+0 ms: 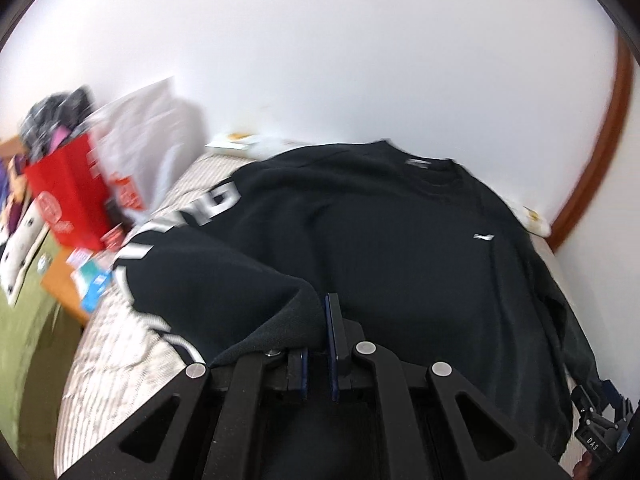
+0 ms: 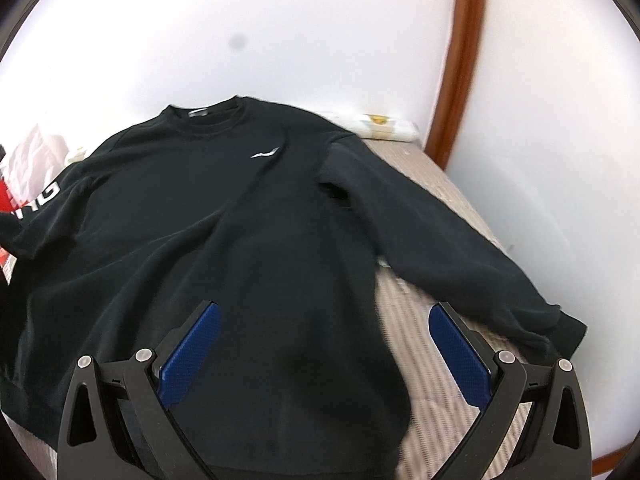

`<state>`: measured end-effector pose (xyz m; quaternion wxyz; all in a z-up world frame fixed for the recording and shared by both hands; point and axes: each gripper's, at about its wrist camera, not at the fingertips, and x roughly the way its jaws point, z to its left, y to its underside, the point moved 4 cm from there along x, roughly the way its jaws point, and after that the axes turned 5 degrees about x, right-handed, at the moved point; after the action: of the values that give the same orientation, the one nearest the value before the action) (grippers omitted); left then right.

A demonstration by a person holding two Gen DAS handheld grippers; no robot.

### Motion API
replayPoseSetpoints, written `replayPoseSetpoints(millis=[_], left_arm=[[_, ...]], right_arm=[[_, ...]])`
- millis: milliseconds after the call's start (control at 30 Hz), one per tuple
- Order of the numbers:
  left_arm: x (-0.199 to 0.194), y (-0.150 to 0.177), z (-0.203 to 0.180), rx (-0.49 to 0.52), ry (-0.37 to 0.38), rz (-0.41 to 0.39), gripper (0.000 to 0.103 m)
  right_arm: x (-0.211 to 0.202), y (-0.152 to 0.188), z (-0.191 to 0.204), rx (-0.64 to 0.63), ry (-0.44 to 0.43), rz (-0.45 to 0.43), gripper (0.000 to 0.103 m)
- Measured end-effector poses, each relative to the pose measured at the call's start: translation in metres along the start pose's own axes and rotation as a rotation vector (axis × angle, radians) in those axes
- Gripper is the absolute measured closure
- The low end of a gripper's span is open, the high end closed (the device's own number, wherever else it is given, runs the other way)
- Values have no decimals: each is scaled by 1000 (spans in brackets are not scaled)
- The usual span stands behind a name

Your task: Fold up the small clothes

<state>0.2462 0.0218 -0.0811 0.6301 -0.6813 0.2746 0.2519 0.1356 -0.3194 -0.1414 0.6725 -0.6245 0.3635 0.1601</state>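
Observation:
A black sweatshirt lies face up on a striped bed, with a small white chest logo and white letters on its left sleeve. My left gripper is shut on a fold of the sweatshirt's lower left part, lifted a little off the bed. My right gripper is wide open and empty, hovering over the sweatshirt's lower right hem. The right sleeve lies spread out towards the bed's right edge. My right gripper also shows in the left wrist view.
A red paper bag and white plastic bags stand left of the bed, beside cluttered wooden furniture. White walls close in behind and to the right, with a brown wooden trim. A white pack lies at the bed's far end.

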Motion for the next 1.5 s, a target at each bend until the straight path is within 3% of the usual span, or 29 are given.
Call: replayPoseSetpoints(millis=[333,533,667,733,867,933,967,1000,1167,1367,1500], left_arm=[[54,-3,-106,185,89,75,96],[63,11,-127,228,123,139,94],[53,14,-125,233,175,154,85],[41,18,-118,216,224,157,83],[17,27,-105,194,290,154,68],[-1,32,-92,188,292,126,55],[-8,33,-86,183,293,111,41],[-17,35,-76,178,297,86,38],[-41,46,-16,132,227,35,36],[-32,90,63,60,59,116,36],[-25,116,102,-11,51,160,36]], right_arm=[[13,12,-44,39,46,31,1],[21,16,-58,48,69,56,1],[21,14,-52,29,66,54,1],[15,11,-44,12,56,41,1],[1,-1,-20,-21,32,7,1],[-9,-6,-5,-37,11,-8,1],[-14,-8,3,-45,-3,-15,1],[-20,-10,12,-55,-17,-22,1],[-41,-11,60,-129,-49,-49,1],[-51,-6,123,-204,-107,-61,1],[-45,2,165,-248,-149,-53,17]])
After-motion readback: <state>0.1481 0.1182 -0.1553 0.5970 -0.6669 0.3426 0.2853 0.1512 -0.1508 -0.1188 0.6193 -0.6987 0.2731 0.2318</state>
